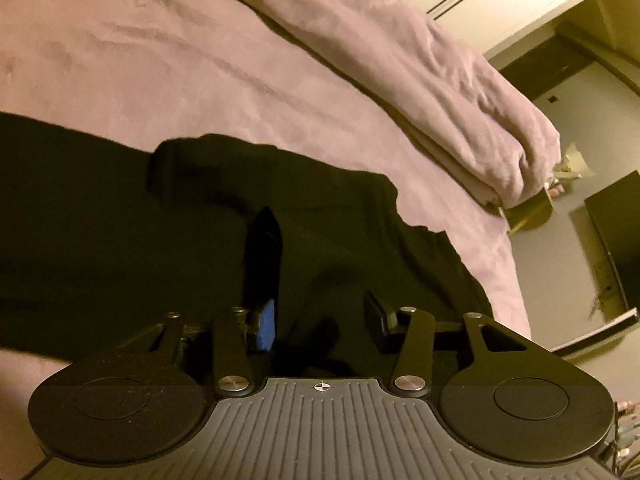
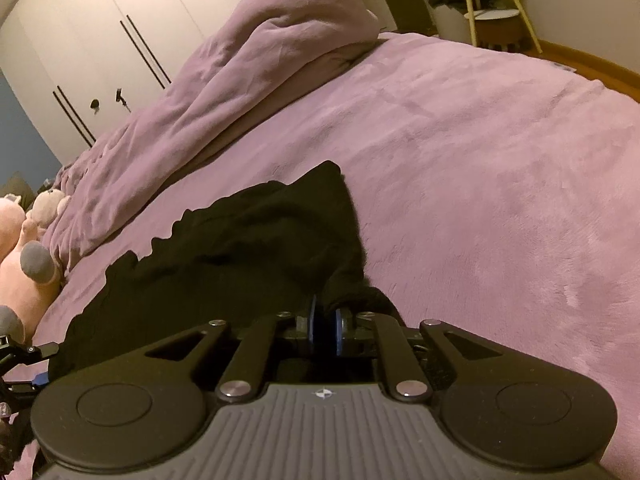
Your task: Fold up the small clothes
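Observation:
A black garment (image 1: 120,220) lies spread on the purple bed cover (image 1: 120,60). My left gripper (image 1: 320,272) hovers low over it, open, its jaws standing apart. One finger with a blue pad (image 1: 266,326) shows clearly; the other is hard to make out against the dark cloth. Nothing is pinched between them. In the right wrist view the garment (image 2: 240,248) is bunched and wrinkled, with a scalloped edge on its left. My right gripper (image 2: 326,320) is shut on a gathered fold at the garment's right side, and the cloth rises from between the blue pads (image 2: 313,320).
A rolled purple duvet (image 2: 240,80) lies along the far side of the bed. Plush toys (image 2: 24,240) sit at the left. White wardrobe doors (image 2: 100,20) stand behind, with a wooden-legged stand (image 2: 496,12) at the back right. The bed's edge (image 1: 516,280) drops off beside a dark cabinet (image 1: 616,240).

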`<state>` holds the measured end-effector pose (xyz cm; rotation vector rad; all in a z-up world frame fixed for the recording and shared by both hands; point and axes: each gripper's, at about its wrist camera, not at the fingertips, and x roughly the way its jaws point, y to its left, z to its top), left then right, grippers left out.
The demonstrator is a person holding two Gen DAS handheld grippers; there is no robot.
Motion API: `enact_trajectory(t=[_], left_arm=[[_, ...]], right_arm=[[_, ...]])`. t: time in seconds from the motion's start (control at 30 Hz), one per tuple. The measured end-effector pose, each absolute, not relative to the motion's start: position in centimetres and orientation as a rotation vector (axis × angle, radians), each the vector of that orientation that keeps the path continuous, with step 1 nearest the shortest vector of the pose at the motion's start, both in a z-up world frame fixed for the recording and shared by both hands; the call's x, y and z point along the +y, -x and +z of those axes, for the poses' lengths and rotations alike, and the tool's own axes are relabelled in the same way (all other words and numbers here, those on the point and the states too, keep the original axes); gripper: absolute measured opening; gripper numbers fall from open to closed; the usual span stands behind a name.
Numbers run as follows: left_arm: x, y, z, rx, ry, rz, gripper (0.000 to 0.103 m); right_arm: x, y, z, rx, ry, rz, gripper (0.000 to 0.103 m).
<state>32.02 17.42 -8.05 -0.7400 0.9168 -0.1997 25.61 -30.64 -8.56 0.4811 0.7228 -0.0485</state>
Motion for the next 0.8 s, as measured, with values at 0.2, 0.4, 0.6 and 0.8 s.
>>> enact_trajectory(t=[0.2,0.4,0.6,0.8], left_arm=[[17.2,-32.6,-6.9,0.934,0.654,-0.151,0.01],[18.6,-31.3,-5.0,0.907,0.547,0.077,0.036],[16.2,-29.7,-2.2,0.798,0.433,0.02,0.055],[12.3,-31.7,-4.7,0.843,0.412,-0.06,0.062]], right_arm=[[-29.5,-25.2,-7.9,0.741,-0.416,-0.054,0.012],[-29.0,-24.6,-6.7,0.79,-0.337,-0.089,0.012],[-28.5,-23.7,-4.5,0.756,-0.231,-0.116,0.013],[-24.8,-27.9,-4.8,0.728,-0.13,-0.01,0.012]])
